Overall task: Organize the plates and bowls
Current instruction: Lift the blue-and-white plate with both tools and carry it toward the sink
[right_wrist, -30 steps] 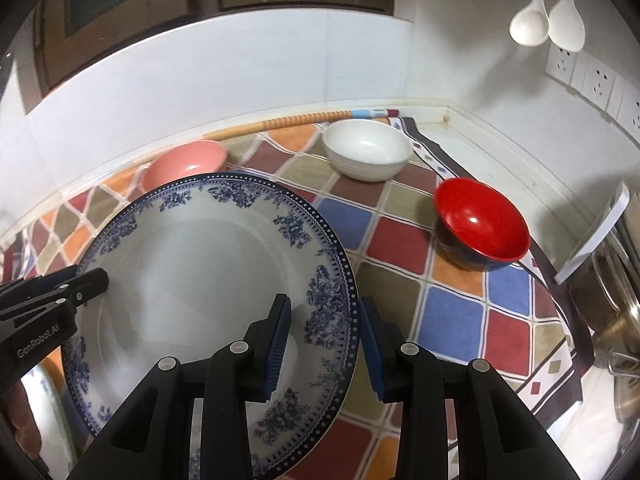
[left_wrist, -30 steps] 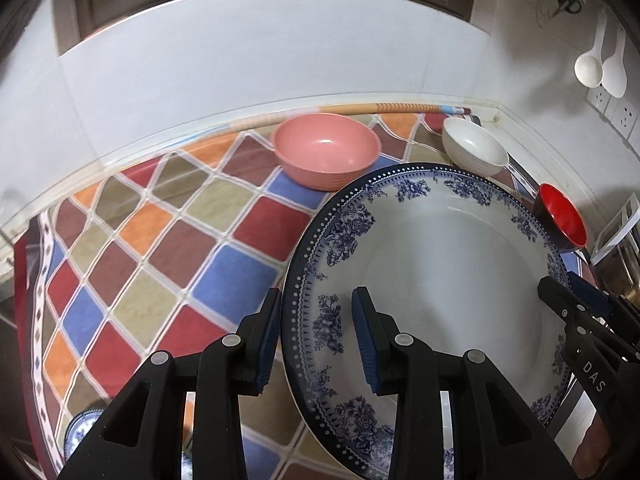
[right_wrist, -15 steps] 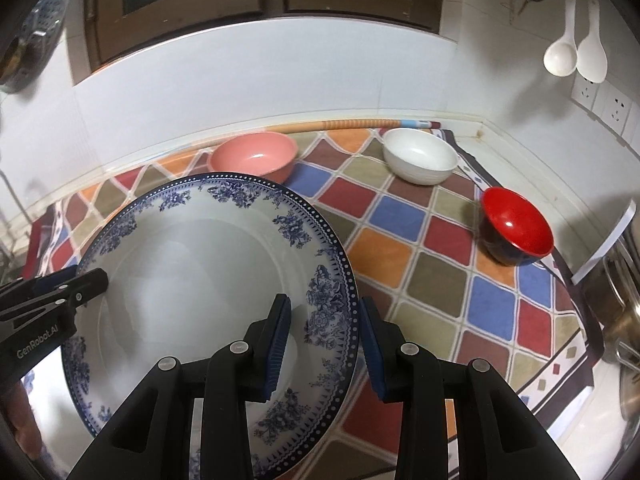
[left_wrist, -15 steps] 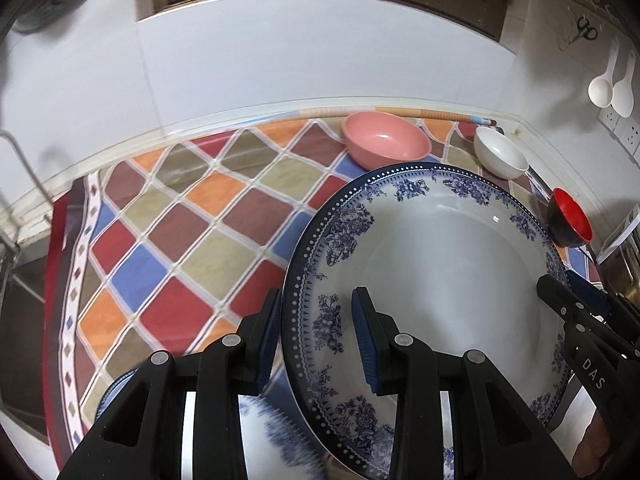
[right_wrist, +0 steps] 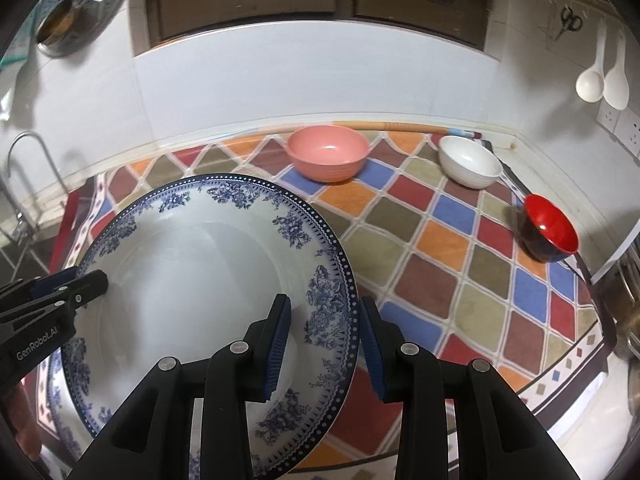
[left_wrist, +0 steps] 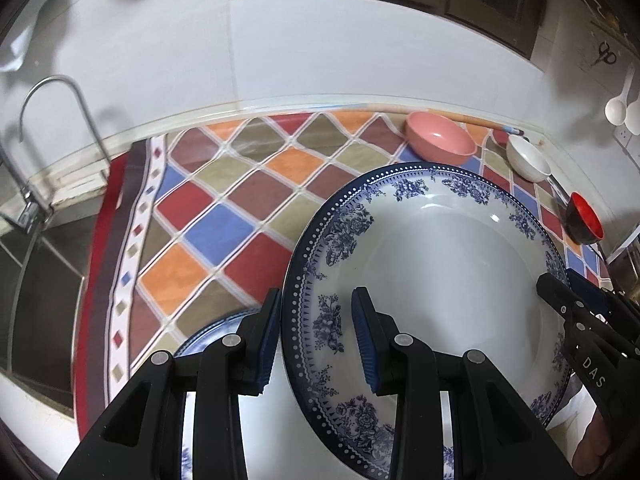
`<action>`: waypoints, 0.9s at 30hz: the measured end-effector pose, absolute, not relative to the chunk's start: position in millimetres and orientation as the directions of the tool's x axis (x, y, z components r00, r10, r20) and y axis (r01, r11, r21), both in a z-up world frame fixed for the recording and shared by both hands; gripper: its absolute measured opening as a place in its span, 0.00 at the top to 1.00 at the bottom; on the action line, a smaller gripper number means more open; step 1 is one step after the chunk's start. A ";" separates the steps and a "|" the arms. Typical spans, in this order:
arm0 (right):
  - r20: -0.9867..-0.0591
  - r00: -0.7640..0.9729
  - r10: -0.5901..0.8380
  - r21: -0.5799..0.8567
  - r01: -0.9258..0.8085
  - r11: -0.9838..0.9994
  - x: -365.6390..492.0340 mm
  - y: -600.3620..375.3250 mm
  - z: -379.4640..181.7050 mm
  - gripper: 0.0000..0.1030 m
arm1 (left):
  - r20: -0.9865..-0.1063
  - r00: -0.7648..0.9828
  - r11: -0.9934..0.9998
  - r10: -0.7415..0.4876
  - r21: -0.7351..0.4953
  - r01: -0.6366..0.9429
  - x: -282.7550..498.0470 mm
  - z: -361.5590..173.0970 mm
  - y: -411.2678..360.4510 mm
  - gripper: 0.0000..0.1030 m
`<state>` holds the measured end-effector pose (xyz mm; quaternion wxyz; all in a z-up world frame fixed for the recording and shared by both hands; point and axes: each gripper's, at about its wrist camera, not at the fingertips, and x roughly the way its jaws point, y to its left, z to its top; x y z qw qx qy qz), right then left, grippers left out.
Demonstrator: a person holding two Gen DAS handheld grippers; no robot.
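On the far left I see a sink [left_wrist: 36, 280] with a curved tap [left_wrist: 52, 92] beside the counter [left_wrist: 132, 148], which is covered by a cloth [left_wrist: 240, 208] of coloured diamonds. My left gripper [left_wrist: 316, 336] has its fingers [left_wrist: 267, 334] closed part-way on the left rim of the plate [left_wrist: 440, 264], one pad under the rim and one on its face. The plate is large, white with a blue flower border, held tilted above the near part of the counter. Under it, near the counter's front edge, part of a second plate [left_wrist: 212, 332] with the same border shows. My right gripper [right_wrist: 324, 344] grips the plate's right rim the same way, fingers narrowed on it, one pad on each side. Farther right on the cloth, well apart from the plate, stand a pink bowl [right_wrist: 328, 154] near the far wall, a white bowl [right_wrist: 470, 162] beside it, and a red bowl [right_wrist: 550, 226] nearer the right edge. Two white spoons [right_wrist: 602, 80] hang on the right wall.
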<state>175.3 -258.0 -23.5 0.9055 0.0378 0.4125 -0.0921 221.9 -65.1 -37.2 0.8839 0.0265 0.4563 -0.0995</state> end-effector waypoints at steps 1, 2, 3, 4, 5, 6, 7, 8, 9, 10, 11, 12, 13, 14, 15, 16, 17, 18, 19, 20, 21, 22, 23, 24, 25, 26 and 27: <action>-0.754 0.643 -0.132 -0.007 0.192 0.981 174.2 -252.5 -23.2 0.65 | -0.813 0.563 0.980 -0.149 -0.044 0.196 220.0 -37.3 -59.4 0.66; -0.754 0.644 -0.128 -0.009 0.185 0.983 173.0 -246.3 -23.1 0.65 | -0.813 0.563 0.981 -0.146 -0.044 0.191 217.7 -37.5 -53.2 0.66; -0.755 0.644 -0.124 -0.008 0.179 0.984 171.8 -241.1 -23.1 0.65 | -0.814 0.563 0.981 -0.144 -0.044 0.186 215.6 -37.5 -48.0 0.66; -0.756 0.644 -0.121 -0.008 0.175 0.984 171.0 -236.8 -23.1 0.65 | -0.814 0.563 0.982 -0.141 -0.045 0.182 213.5 -37.7 -43.2 0.66; -0.756 0.644 -0.117 -0.009 0.169 0.986 170.2 -231.5 -23.1 0.65 | -0.815 0.562 0.983 -0.138 -0.045 0.176 211.2 -38.2 -37.3 0.66; -0.757 0.643 -0.113 -0.009 0.163 0.987 169.1 -225.7 -23.2 0.65 | -0.816 0.561 0.984 -0.136 -0.046 0.172 209.3 -38.7 -32.8 0.66; -0.758 0.643 -0.110 -0.010 0.158 0.987 168.0 -220.9 -23.2 0.65 | -0.818 0.560 0.985 -0.134 -0.047 0.167 207.3 -39.5 -27.6 0.66; -0.758 0.643 -0.108 -0.012 0.152 0.988 167.0 -216.2 -23.4 0.66 | -0.820 0.558 0.986 -0.131 -0.048 0.161 205.1 -40.6 -22.0 0.66; -0.759 0.642 -0.105 -0.014 0.146 0.989 166.2 -210.5 -23.7 0.66 | -0.821 0.556 0.987 -0.128 -0.048 0.156 203.7 -41.6 -17.6 0.66; -0.761 0.641 -0.103 -0.014 0.142 0.990 165.3 -206.4 -24.0 0.65 | -0.823 0.554 0.987 -0.125 -0.048 0.152 202.0 -42.8 -13.0 0.66; -0.762 0.639 -0.100 -0.016 0.136 0.991 164.4 -201.1 -24.6 0.65 | -0.825 0.552 0.988 -0.122 -0.048 0.146 199.9 -44.3 -7.5 0.66; -0.764 0.637 -0.097 -0.018 0.129 0.991 163.3 -195.2 -25.7 0.65 | -0.827 0.549 0.989 -0.118 -0.048 0.140 197.6 -45.9 -2.0 0.66; -0.766 0.636 -0.095 -0.018 0.125 0.992 162.9 -191.4 -26.4 0.65 | -0.828 0.548 0.989 -0.116 -0.047 0.138 196.5 -46.8 1.2 0.66; -0.769 0.633 -0.091 -0.018 0.120 0.993 162.0 -186.0 -27.6 0.65 | -0.830 0.546 0.990 -0.112 -0.046 0.134 194.5 -48.2 6.2 0.66; -0.771 0.631 -0.088 -0.019 0.115 0.993 161.6 -181.6 -28.5 0.65 | -0.832 0.544 0.991 -0.108 -0.045 0.129 192.5 -49.4 11.2 0.66; -0.775 0.627 -0.083 -0.018 0.109 0.994 160.8 -175.9 -30.1 0.65 | -0.833 0.543 0.991 -0.106 -0.044 0.127 192.1 -50.0 14.5 0.66; -0.777 0.625 -0.079 -0.017 0.105 0.994 159.8 -171.9 -30.7 0.66 | -0.835 0.541 0.992 -0.102 -0.042 0.123 190.3 -51.1 18.9 0.66; -0.780 0.621 -0.074 -0.016 0.099 0.995 158.9 -166.6 -31.9 0.66 | -0.836 0.540 0.992 -0.099 -0.040 0.120 189.1 -52.0 22.0 0.66; -0.782 0.620 -0.071 -0.015 0.096 0.995 158.3 -163.1 -32.7 0.66 | -0.838 0.538 0.992 -0.095 -0.037 0.119 187.6 -53.1 25.6 0.66; -0.784 0.617 -0.067 -0.013 0.092 0.996 157.4 -158.5 -34.0 0.66 | -0.840 0.535 0.992 -0.093 -0.034 0.118 186.4 -54.3 28.7 0.66; -0.791 0.607 -0.076 -0.028 0.088 0.996 157.1 -155.0 -35.2 0.66 | -0.842 0.532 0.993 -0.090 -0.033 0.116 185.4 -55.6 31.4 0.66; -0.794 0.604 -0.072 -0.026 0.084 0.996 156.3 -151.4 -36.6 0.66 | -0.845 0.527 0.993 -0.086 -0.029 0.115 183.7 -57.7 34.8 0.66; -0.797 0.600 -0.068 -0.023 0.082 0.996 155.6 -147.8 -38.4 0.66 | -0.848 0.523 0.993 -0.085 -0.029 0.114 182.8 -59.2 37.0 0.66; -0.801 0.596 -0.064 -0.020 0.081 0.997 155.4 -145.4 -39.8 0.65 | -0.851 0.519 0.993 -0.083 -0.028 0.113 182.0 -60.9 39.2 0.66; -0.804 0.591 -0.060 -0.017 0.078 0.997 154.7 -143.0 -41.6 0.66 | -0.854 0.513 0.993 -0.081 -0.026 0.113 181.0 -63.0 41.9 0.66; -0.808 0.586 -0.057 -0.015 0.076 0.997 154.1 -140.7 -43.7 0.66 | -0.857 0.509 0.993 -0.079 -0.024 0.114 180.1 -65.2 44.3 0.66; -0.812 0.581 -0.055 -0.013 0.075 0.997 153.8 -138.6 -45.6 0.65 | -0.860 0.505 0.993 -0.078 -0.024 0.113 178.5 -67.0 46.0 0.66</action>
